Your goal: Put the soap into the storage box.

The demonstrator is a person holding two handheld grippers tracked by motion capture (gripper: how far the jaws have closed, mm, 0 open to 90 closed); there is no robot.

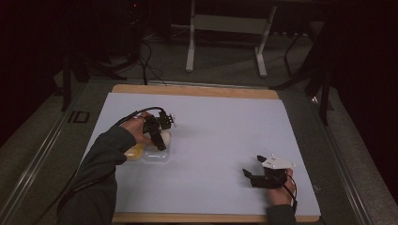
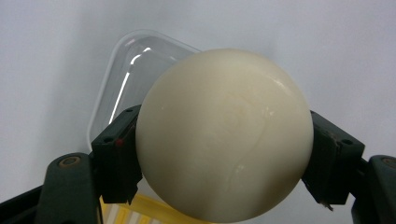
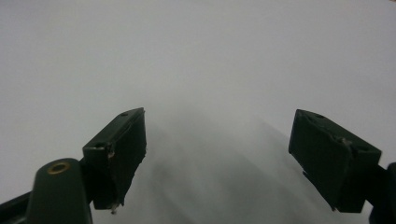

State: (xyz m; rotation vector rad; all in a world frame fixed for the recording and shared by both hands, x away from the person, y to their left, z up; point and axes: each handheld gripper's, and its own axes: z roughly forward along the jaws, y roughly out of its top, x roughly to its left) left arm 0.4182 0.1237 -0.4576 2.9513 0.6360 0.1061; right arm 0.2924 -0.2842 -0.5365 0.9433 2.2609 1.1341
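Item: cream ball (image 2: 224, 135), smooth and glossy, at about 9 o'clock on the white surface (image 1: 220, 136), clamped across its widest girth between the jaws of the left gripper (image 1: 159, 133). It looks rigid and slippery; a hold on the equator seems safest, since a hold off-centre would likely squirt it out. Weight cannot be judged.

Beneath it: clear plastic tray (image 2: 122, 79), light and thin-walled.

Adjoining, toward 6 o'clock: yellow object (image 1: 133, 152), possibly a ribbed lid; too dim to identify.

Right gripper (image 1: 258, 177): at 4 o'clock, well apart, jaws spread, holding nothing.
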